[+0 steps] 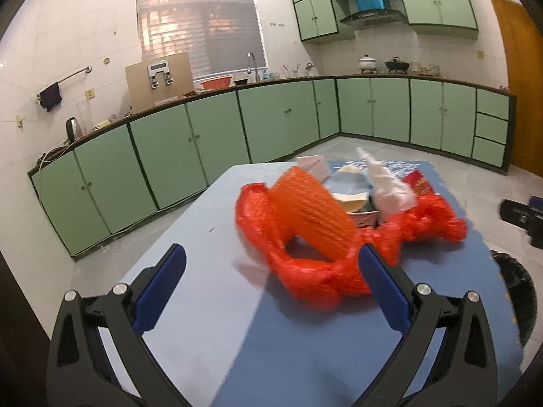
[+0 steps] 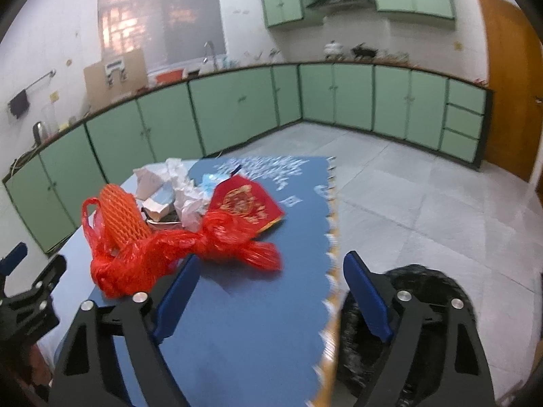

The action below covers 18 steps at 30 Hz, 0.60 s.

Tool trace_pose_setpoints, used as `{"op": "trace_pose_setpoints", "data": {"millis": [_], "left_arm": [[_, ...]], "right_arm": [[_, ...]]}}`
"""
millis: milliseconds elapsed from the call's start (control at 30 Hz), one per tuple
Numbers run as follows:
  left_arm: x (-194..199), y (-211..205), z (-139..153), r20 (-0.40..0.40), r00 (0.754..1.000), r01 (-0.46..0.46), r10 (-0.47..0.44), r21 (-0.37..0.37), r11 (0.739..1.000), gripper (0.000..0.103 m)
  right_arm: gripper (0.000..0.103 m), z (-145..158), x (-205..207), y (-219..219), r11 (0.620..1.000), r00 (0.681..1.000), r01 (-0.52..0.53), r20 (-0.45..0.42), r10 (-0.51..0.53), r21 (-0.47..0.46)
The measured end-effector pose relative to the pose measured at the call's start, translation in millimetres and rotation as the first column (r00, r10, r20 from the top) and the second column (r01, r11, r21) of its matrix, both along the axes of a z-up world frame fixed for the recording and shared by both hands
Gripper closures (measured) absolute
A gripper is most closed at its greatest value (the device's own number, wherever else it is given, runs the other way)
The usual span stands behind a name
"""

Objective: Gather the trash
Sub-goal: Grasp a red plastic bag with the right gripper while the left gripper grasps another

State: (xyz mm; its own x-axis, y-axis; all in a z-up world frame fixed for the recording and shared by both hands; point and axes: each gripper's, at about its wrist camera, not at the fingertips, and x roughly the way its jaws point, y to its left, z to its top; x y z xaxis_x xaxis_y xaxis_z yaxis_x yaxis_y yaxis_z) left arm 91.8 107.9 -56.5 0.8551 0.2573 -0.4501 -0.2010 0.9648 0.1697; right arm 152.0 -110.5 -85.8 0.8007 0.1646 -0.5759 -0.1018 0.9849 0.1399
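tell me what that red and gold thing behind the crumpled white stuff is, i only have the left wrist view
observer: a red envelope with a gold pattern, lying on the blue mat behind the knotted red plastic bag
operator: and the dark thing at my right edge
observer: a bin lined with a black bag, just past the mat's scalloped edge
operator: right hand-held gripper holding anything
observer: no, it is open and empty

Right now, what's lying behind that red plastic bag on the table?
Behind the red plastic bag lie an orange foam net, crumpled white paper, a torn cardboard box and a red gold-printed packet. Whatever sits under the heap stays hidden.
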Motion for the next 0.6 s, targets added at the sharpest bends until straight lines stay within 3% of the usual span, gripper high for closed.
{"op": "trace_pose_setpoints", "data": {"millis": [200, 300, 533, 600], "left_arm": [[15, 15, -15, -0.044, 0.999, -0.004, 0.004, -0.007, 1.000, 0.005], [19, 19, -18, -0.045, 0.999, -0.003, 0.002, -0.007, 1.000, 0.005], [28, 30, -28, -0.056, 0.998, -0.006, 0.003, -0.044, 0.999, 0.005], [30, 30, -30, -0.061, 0.998, -0.003, 0.000, -0.051, 0.999, 0.005]], "right_arm": [[0.024, -21, 52, 30, 0.997, 0.995, -0.074, -0.074, 0.072, -0.023], [0.031, -30, 66, 37, 0.996, 0.990, -0.088, -0.110, 0.086, -0.016], [0.084, -40, 77, 40, 0.990, 0.979, -0.135, -0.147, 0.138, 0.031], [0.091, -38, 71, 44, 0.991, 0.982, -0.136, -0.130, 0.136, 0.010]]}}
